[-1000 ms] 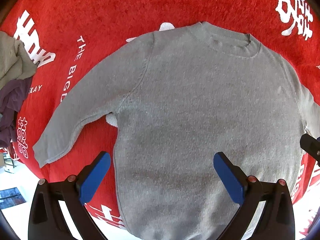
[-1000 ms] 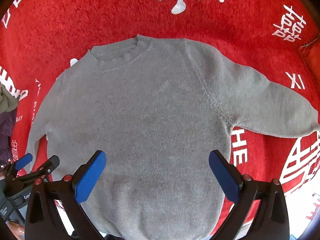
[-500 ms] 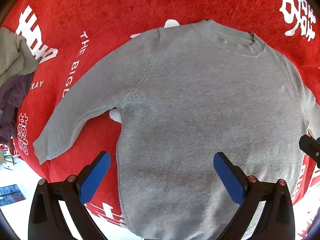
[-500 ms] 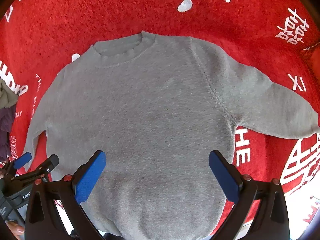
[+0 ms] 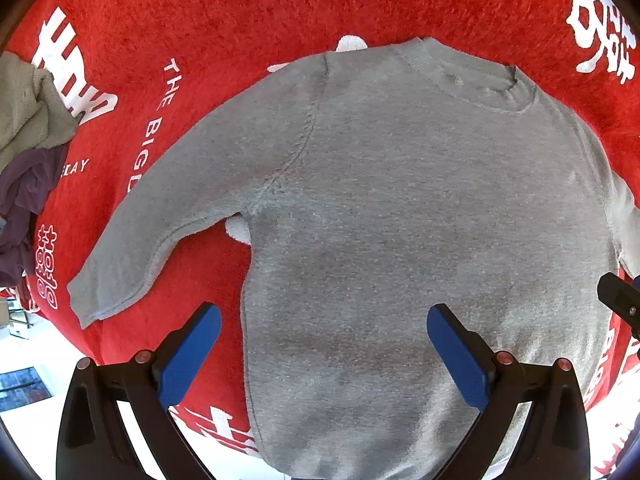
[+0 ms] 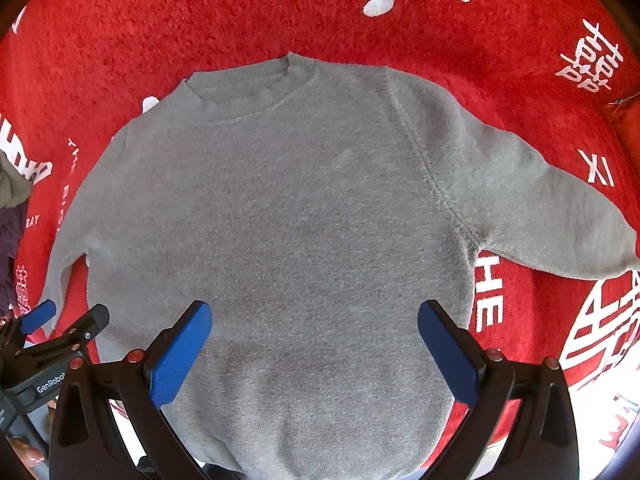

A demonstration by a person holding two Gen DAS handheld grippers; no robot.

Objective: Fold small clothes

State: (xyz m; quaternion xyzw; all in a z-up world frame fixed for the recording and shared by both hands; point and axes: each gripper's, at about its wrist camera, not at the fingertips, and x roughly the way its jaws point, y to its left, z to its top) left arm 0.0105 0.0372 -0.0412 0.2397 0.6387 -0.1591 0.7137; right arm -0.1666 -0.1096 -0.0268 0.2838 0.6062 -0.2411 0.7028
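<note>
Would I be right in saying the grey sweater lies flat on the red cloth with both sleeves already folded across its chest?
Not quite: the grey sweater lies flat on the red cloth, but both sleeves are spread outward, unfolded, as both wrist views show.

- Sweater point(image 5: 400, 208): plain grey throughout, no print; collar and seams the same grey.
- Blanket point(image 5: 248, 8) under the sweater: bright red, fuzzy, printed with white characters and white Latin lettering, "THE" legible in both views.
- Left gripper point(image 5: 324, 344): black frame, blue pads on the fingers point(image 5: 188, 356), small red-brown fasteners on the frame.
- Right gripper point(image 6: 314, 344): same scheme, black frame with blue pads point(image 6: 178, 354); white lettering shows on the black body of the other gripper at the left edge of this view.
- Heap of clothes point(image 5: 28, 128) at the blanket's left edge: pale grey-green piece on top, dark purple piece below.
</note>
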